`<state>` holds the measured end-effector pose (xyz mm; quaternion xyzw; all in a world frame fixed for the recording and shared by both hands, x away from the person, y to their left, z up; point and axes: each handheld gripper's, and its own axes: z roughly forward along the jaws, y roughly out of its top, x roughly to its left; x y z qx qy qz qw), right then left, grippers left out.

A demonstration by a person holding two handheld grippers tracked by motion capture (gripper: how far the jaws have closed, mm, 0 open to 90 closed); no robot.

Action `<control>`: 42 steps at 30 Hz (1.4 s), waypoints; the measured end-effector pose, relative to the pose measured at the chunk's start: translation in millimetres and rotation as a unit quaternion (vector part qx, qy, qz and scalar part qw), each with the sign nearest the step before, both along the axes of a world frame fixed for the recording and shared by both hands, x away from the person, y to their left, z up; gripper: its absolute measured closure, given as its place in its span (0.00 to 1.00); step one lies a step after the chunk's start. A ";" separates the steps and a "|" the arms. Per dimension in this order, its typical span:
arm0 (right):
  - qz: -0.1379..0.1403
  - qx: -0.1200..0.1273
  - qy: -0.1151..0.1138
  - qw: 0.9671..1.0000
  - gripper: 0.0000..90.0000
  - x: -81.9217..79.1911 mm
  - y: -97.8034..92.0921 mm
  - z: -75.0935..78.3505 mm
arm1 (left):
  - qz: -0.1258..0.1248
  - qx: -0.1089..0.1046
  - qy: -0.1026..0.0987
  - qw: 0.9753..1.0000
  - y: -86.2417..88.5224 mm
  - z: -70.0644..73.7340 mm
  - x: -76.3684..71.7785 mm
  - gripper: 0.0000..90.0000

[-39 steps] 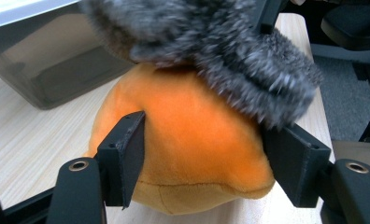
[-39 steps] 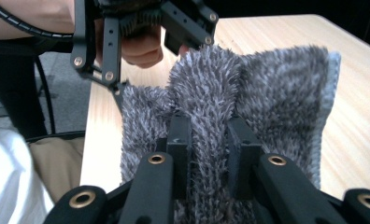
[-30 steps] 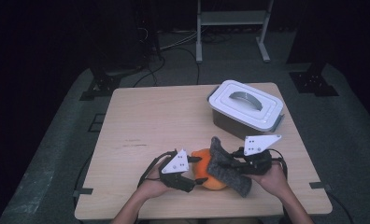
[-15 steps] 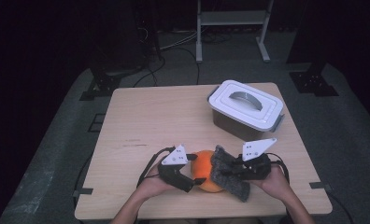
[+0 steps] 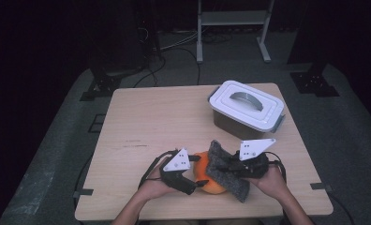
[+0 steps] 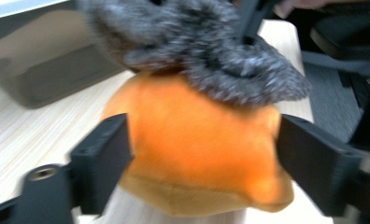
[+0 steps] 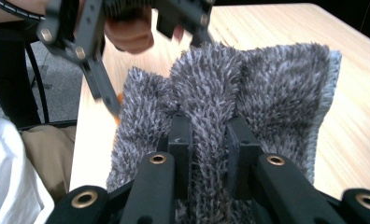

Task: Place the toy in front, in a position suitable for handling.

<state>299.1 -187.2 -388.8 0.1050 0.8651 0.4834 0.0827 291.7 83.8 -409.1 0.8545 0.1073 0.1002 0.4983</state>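
Wiping an orange ball (image 5: 208, 180) on the table (image 5: 174, 122): left gripper (image 5: 193, 180) clamps it, right gripper (image 5: 223, 165) pinches a grey cloth (image 5: 226, 176) draped over it — next, likely rubbing across.

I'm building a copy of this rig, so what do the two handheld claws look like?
Each claw is black plastic. The left claw and right claw each carry a grey three-cornered plate on top with small dark dots, and a black cable loops from each. In the right gripper view, brass-coloured round fittings sit in the arms behind two flat rectangular jaws. The person's forearms are bare, with no sleeves in view.
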 end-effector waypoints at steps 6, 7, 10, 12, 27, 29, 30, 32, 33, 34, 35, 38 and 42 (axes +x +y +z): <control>0.012 0.005 0.025 1.000 0.83 0.5 -2.9 -1.6 | -0.009 0.007 0.012 1.000 -3.0 -6.3 1.4 0.21; 0.016 0.003 0.023 1.000 0.83 -0.3 -0.8 0.2 | -0.011 0.011 0.004 1.000 -3.6 -5.9 -0.3 0.24; 0.023 0.020 0.004 1.000 0.83 -5.4 3.8 11.2 | -0.023 0.007 -0.011 1.000 -5.2 -4.5 -3.9 0.26; 0.026 0.024 -0.003 0.999 0.83 -7.7 7.6 14.9 | -0.030 0.015 -0.025 0.999 -7.4 -4.3 -6.5 0.26; -0.006 0.019 0.029 0.999 0.83 6.5 -8.6 -3.4 | -0.023 0.007 0.029 0.999 0.4 -5.7 3.1 0.17; 0.010 0.016 0.036 0.999 0.83 3.1 -4.4 -5.0 | -0.017 0.006 0.040 0.999 2.0 -6.1 5.2 0.17; 0.020 0.012 0.040 0.999 0.83 1.3 -2.1 -5.9 | -0.014 0.003 0.044 0.999 2.9 -6.4 5.8 0.18; 0.041 -0.002 0.045 0.998 0.83 -3.3 3.2 -6.2 | -0.016 0.009 0.043 0.999 3.8 -6.8 5.7 0.20; 0.047 -0.007 0.042 0.998 0.83 -5.2 6.1 -5.5 | -0.019 0.013 0.037 0.999 3.8 -7.0 5.0 0.22; 0.050 -0.011 0.037 0.998 0.83 -6.2 8.0 -4.7 | -0.020 0.018 0.029 0.999 3.4 -7.2 3.3 0.23; 0.049 -0.017 0.029 0.998 0.83 -7.0 9.5 -2.5 | -0.020 0.017 0.024 0.999 2.6 -7.3 1.9 0.24; 0.029 0.002 0.011 1.000 0.84 -6.3 8.5 4.3 | -0.028 0.016 0.005 0.999 0.1 -6.1 -2.5 0.26; 0.024 0.005 0.013 1.000 0.83 -4.4 6.7 3.6 | -0.031 0.021 -0.003 0.999 0.0 -5.5 -3.2 0.27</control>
